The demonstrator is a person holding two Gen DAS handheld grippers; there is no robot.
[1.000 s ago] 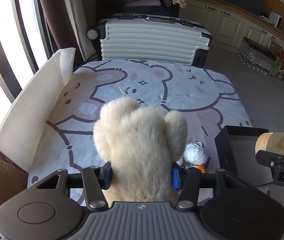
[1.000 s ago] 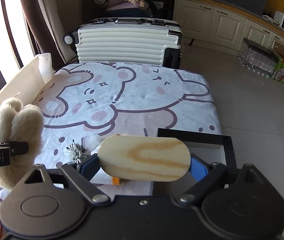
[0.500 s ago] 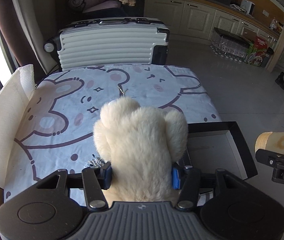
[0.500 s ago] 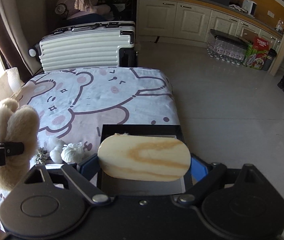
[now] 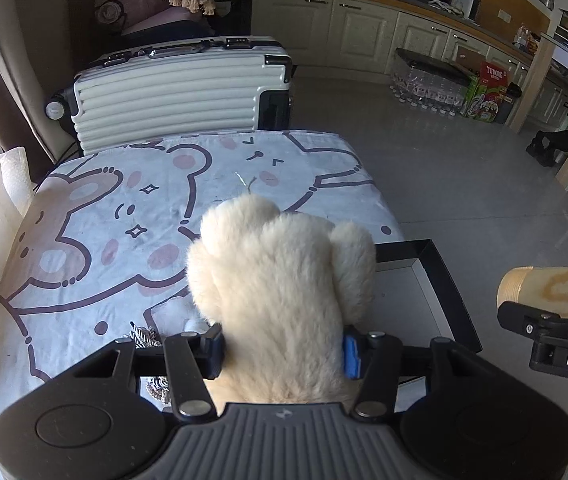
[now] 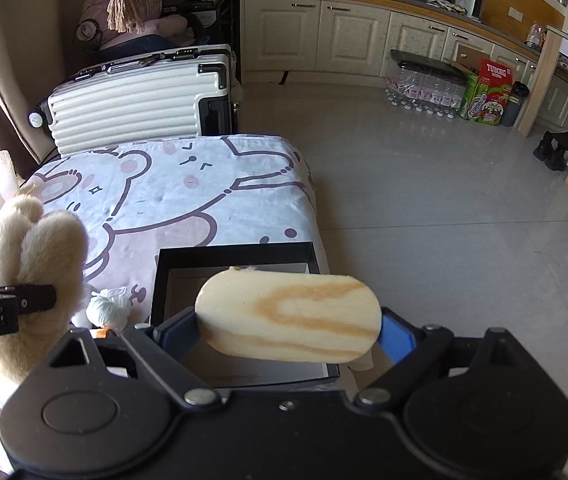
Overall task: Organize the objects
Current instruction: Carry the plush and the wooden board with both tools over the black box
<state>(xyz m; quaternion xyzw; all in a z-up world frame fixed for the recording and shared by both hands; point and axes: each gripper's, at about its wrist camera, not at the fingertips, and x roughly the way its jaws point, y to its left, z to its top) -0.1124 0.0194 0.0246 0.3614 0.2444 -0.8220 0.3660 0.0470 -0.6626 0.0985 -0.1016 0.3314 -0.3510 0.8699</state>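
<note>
Left gripper (image 5: 284, 354): one; its two jaws are closed on the plush toy, pads pressed into the fur on either side.
Plush toy (image 5: 280, 280): one, cream-coloured and fluffy, held up above the near part of the bedsheet; in the right wrist view it shows at the left edge (image 6: 32, 264).
Right gripper (image 6: 287, 330): one; its two jaws clamp the wooden piece at its two rounded ends.
Wooden piece (image 6: 287, 314): one, pale with an amber grain, oval face toward the camera, held above the black box; seen end-on at the right in the left wrist view (image 5: 539, 290).
Black box (image 6: 236, 258): one, open-topped with a pale floor, resting on the near right part of the bedsheet.
Bedsheet (image 5: 132, 216): one, white with cartoon bear outlines, covering the work surface.
Yarn balls: one white (image 6: 110, 312) just left of the box; one black-and-white striped (image 5: 144, 334) beside the left gripper.
Suitcase (image 5: 172, 92): one, white and ribbed, lying on its side beyond the far edge of the bedsheet.
Bottle pack (image 6: 423, 88): one, on the floor by the cabinets.
</note>
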